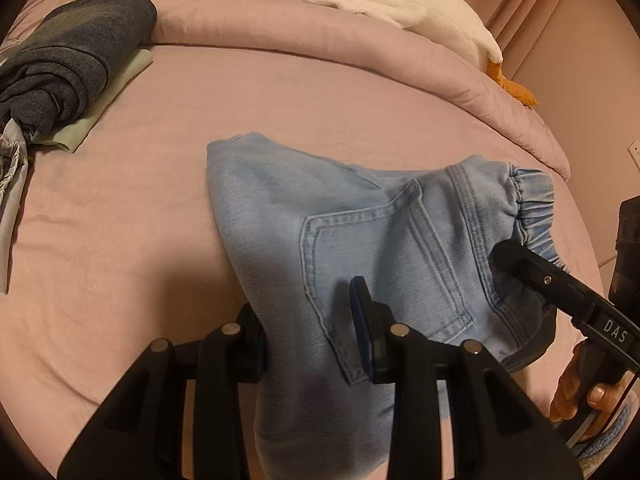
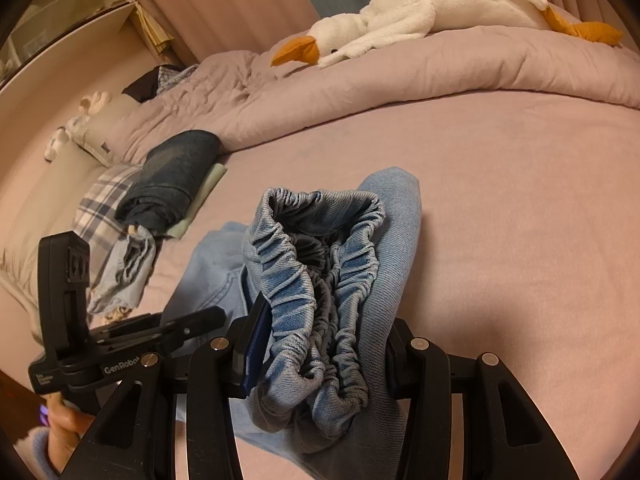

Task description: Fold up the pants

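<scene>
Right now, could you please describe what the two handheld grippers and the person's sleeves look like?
Both grippers are matte black. The left gripper and right gripper each have ribbed fingers with silver pivot pins and dark blue pads. White lettering marks them: "DAS" on the right one's side, "GenRobot" on the left one's body. A light blue fuzzy sleeve covers the left wrist.

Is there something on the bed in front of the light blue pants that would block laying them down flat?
Nothing visible does. Both grippers already clamp the light blue pants, and the pink sheet beyond them is bare. The folded dark jeans lie far off to the side, the plush goose back on the duvet.
</scene>
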The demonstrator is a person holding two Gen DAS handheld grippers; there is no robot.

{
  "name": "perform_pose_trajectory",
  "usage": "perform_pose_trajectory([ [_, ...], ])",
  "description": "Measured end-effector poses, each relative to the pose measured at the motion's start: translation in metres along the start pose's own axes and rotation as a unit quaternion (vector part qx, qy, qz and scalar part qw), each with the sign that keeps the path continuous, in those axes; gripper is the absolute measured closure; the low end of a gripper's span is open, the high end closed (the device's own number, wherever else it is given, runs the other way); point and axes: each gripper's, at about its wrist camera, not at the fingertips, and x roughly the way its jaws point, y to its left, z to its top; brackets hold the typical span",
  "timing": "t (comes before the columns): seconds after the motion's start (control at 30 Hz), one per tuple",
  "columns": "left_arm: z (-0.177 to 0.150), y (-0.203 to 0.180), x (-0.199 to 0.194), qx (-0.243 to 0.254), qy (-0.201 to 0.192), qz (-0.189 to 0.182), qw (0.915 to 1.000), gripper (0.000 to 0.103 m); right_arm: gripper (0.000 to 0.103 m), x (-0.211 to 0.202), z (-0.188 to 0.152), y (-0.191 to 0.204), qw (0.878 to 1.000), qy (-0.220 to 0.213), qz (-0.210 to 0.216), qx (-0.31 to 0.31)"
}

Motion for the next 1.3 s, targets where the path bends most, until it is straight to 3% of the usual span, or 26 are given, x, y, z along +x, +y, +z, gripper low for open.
perform_pose_trajectory([
  [0.97,-0.0013,0.0037,0.006,0.003,0.012,0.022,0.9997,0.067,0.054,0.0029,-0.003,-0.0037,1.0,0.012,-0.014,0.017],
  [1.3,0.0001,0.0038,0.0078,0.003,0.015,0.027,0.9995,0.063,0.048,0.0059,-0.0041,-0.0066,0.999,0.022,-0.03,0.022],
])
